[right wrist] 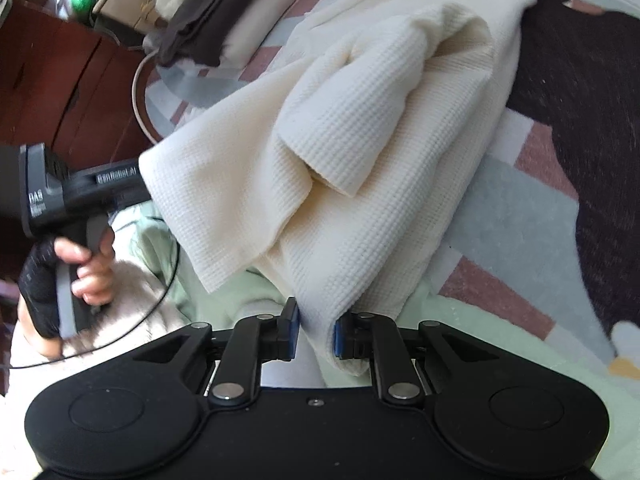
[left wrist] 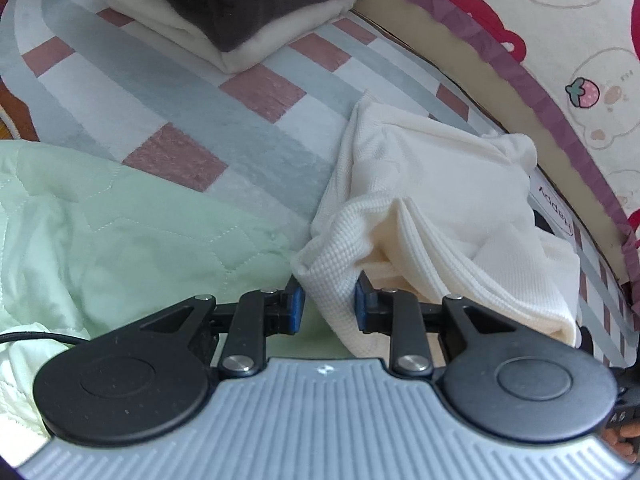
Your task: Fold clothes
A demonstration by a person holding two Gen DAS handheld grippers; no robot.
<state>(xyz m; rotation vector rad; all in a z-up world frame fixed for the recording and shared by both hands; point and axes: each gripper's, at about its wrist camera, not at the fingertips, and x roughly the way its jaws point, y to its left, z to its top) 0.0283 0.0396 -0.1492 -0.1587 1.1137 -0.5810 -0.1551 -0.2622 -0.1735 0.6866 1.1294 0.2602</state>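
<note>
Both grippers, left gripper (left wrist: 330,306) and right gripper (right wrist: 316,334), are each pinching an edge of the cream waffle-knit garment (right wrist: 352,152), which is hanging bunched between them over the striped bed cover (left wrist: 180,104).

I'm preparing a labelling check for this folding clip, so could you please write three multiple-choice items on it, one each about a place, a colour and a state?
1. Where is the folded stack?
A. On the striped bed cover
B. On the floor
C. In a drawer

2. What colour is the quilt beside the waffle-knit garment?
A. Red
B. Pale green
C. Navy

3. What are the left gripper and right gripper doing?
A. Both open, clear of cloth
B. Only the right grips
C. Each pinches the garment

Answers: 1 A, the stack rests on the striped cover; 2 B, the quilt is light green; 3 C, cream fabric sits between both pairs of blue pads.
</note>
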